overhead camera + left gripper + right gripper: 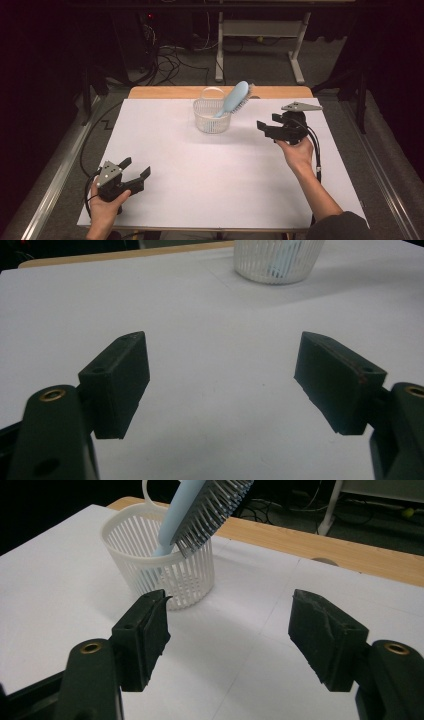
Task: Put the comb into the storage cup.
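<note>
A pale blue hairbrush (235, 98) stands handle-down in a small white slotted basket (211, 121), its bristled head leaning out over the rim on the side toward the right gripper (262, 128), at the far middle of a white sheet (210, 175) spread over a wooden table (165, 92); seen from the right gripper's own camera, the hairbrush (200, 510) tilts up and away from the basket (165, 575) just ahead and to the left of the two black jaws, which stand apart with nothing between them and only the bare white sheet (235, 670) beneath; in the high view that right gripper is held above the sheet a little to the side of the basket, near it but not touching, jaws pointing toward it, a grey three-cornered plate (301, 106) on its top and a black cable (316, 150) trailing back past the person's right hand (296, 152) and forearm; the left gripper (135, 167) rests well apart from the basket at the near left corner of the sheet, held in the person's left hand (106, 207), its jaws spread wide and empty, and from its camera the basket (278, 262) shows far ahead and slightly right of the gap between the jaws, across open white sheet (220, 390); beyond the table lie tangled cables (167, 62) on the floor and a white desk frame (260, 30)
</note>
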`<state>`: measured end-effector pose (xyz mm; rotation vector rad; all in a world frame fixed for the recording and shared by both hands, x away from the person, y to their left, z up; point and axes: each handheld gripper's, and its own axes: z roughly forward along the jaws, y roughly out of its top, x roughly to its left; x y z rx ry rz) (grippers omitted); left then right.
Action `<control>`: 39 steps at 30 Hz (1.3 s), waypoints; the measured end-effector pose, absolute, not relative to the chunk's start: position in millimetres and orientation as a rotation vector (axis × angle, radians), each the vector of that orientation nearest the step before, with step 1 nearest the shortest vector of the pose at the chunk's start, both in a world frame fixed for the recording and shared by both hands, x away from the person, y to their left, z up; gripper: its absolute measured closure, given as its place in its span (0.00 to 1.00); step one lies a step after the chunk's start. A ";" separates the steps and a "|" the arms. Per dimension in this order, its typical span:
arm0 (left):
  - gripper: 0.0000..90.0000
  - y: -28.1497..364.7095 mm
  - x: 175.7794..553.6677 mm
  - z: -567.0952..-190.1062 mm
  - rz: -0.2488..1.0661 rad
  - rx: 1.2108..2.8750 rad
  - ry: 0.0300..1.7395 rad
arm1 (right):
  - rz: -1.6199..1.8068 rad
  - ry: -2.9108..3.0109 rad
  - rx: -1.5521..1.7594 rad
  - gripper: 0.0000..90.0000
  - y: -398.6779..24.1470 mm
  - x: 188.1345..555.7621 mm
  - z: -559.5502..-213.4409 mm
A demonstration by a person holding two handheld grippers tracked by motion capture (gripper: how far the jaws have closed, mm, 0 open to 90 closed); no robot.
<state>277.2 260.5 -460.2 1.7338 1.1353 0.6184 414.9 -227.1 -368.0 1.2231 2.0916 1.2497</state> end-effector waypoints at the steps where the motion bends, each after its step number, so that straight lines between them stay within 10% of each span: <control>1: 0.26 260.4 277.2 -460.2 0.618 1.734 1.135 | 1.254 2.089 1.225 0.37 -227.9 413.7 -367.5; 39: 0.25 260.9 277.0 -460.3 0.614 1.742 1.134 | 1.290 2.039 1.216 0.37 -257.5 382.0 -363.8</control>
